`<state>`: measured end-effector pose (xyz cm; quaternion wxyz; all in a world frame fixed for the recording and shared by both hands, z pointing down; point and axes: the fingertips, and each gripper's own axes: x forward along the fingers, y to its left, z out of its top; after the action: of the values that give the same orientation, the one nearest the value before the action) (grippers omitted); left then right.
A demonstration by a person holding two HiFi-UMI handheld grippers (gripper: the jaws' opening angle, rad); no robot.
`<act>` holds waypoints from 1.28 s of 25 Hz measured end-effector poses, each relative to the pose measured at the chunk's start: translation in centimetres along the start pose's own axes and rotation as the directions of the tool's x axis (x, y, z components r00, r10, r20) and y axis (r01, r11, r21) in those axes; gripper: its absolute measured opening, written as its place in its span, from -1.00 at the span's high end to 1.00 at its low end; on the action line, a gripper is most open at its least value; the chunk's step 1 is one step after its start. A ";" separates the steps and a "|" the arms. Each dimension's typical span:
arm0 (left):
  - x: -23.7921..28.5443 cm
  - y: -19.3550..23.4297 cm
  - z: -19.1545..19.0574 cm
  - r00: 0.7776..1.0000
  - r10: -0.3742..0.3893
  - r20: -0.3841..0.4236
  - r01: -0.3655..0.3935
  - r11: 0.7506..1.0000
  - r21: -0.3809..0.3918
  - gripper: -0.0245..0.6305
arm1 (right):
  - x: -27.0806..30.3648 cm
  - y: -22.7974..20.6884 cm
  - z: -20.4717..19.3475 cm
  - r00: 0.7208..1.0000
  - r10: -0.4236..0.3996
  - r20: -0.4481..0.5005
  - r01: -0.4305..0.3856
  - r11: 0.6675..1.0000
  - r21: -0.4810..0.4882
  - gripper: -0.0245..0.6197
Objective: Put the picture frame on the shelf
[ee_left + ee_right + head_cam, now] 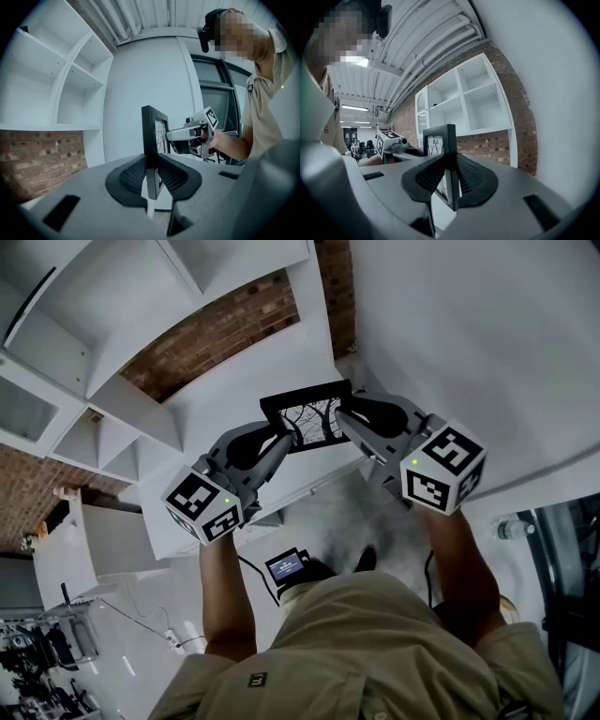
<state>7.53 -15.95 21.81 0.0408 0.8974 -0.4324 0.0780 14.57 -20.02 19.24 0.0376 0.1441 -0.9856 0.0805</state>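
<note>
A black picture frame (312, 415) with a bare-tree print hangs in the air between both grippers. My left gripper (285, 439) is shut on its left edge, my right gripper (343, 418) on its right edge. In the left gripper view the frame (151, 140) stands edge-on between the black pads (130, 176), with the other gripper (194, 133) beyond it. In the right gripper view the frame (443, 145) is likewise pinched edge-on between the pads (469, 178). The white shelf unit (103, 343) with open compartments stands to the left, against a brick wall.
A white wall or panel (469, 343) fills the right of the head view. The brick wall (211, 334) shows behind the shelf. The shelf's compartments (478, 101) show above the frame in the right gripper view. A small device with a screen (288, 565) hangs at the person's waist.
</note>
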 end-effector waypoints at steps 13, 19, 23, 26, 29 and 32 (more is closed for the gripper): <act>2.2 10.5 -1.5 1.000 0.007 0.001 -0.007 1.000 -0.024 0.69 | 9.1 -5.4 0.1 0.997 -0.031 -0.070 0.029 0.999 -0.017 0.69; 1.8 15.7 -2.0 1.000 0.009 0.020 -0.008 1.000 -0.030 0.69 | 14.1 -6.9 0.4 0.997 -0.034 -0.070 0.032 0.999 -0.032 0.69; 1.3 18.5 -3.4 0.999 0.035 0.018 -0.034 0.997 -0.066 0.69 | 17.2 -7.7 -0.5 0.996 -0.008 -0.084 0.006 1.000 -0.023 0.69; 1.4 20.5 -4.2 0.998 0.062 0.019 -0.060 0.995 -0.080 0.69 | 19.3 -8.6 -1.0 0.996 0.019 -0.089 -0.021 1.000 -0.022 0.69; 1.8 22.3 -5.3 0.996 0.092 0.004 -0.091 0.991 -0.096 0.69 | 21.3 -9.8 -1.9 0.994 0.052 -0.100 -0.053 0.999 -0.011 0.69; 2.5 23.9 -6.6 0.991 0.129 -0.019 -0.131 0.986 -0.105 0.69 | 22.8 -11.2 -3.1 0.990 0.090 -0.105 -0.090 0.996 0.006 0.69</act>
<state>-10.30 -31.83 28.93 0.0858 0.8633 -0.4933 0.0631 -3.85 -36.41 26.13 0.0858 0.0953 -0.9876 0.0900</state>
